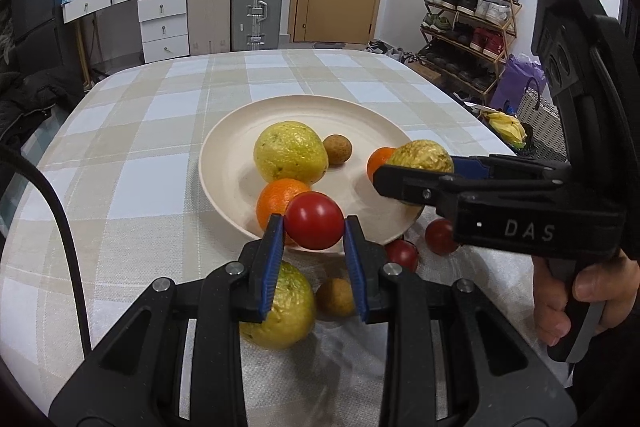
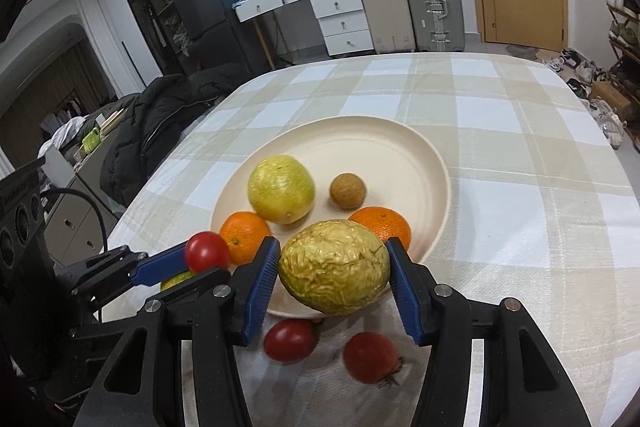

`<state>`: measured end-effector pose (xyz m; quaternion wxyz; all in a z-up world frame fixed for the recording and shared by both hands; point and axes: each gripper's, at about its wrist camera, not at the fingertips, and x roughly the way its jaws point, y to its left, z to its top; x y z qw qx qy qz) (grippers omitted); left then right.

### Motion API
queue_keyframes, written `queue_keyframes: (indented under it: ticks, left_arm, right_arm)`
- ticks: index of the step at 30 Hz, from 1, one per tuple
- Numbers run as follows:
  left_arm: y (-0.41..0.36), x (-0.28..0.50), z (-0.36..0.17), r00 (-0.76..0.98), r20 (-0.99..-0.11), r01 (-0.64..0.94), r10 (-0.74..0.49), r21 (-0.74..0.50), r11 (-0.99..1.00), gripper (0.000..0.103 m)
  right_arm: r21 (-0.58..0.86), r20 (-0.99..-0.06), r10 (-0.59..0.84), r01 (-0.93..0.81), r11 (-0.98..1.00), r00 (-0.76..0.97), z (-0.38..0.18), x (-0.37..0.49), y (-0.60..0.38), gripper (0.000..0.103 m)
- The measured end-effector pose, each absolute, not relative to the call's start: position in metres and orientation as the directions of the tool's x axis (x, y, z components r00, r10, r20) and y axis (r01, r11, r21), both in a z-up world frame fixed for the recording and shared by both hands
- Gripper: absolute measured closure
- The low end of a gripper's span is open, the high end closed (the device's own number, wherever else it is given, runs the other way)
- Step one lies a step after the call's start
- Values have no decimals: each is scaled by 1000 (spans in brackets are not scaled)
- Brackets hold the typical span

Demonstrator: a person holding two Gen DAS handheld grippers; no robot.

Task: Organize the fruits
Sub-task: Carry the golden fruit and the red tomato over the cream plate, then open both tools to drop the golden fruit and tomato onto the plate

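At left, the left gripper (image 1: 314,231) has its jaws clamped on a tomato (image 1: 314,220), smooth and soft, best pinched lightly at mid-girth above the plate (image 1: 224,147) rim. Rightward, the right gripper (image 2: 334,277) clamps a wrinkled passionfruit (image 2: 334,267), light. Only the left view shows the longan (image 1: 335,297) on the desk (image 1: 132,131).

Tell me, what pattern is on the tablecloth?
The tablecloth has a beige, white and pale blue check, clearest in the right wrist view.
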<state>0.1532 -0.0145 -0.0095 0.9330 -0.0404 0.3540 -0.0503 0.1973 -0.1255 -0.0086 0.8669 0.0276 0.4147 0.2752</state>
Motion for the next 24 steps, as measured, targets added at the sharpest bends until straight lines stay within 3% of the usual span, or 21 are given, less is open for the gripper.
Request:
queue_keyframes:
  ticks: [24]
  left_arm:
    - [-41,178,-14,734,-674,86,-83,-29,996,76]
  right_arm:
    - [275,-704,491,-442,854,512,-9,210,-127,48]
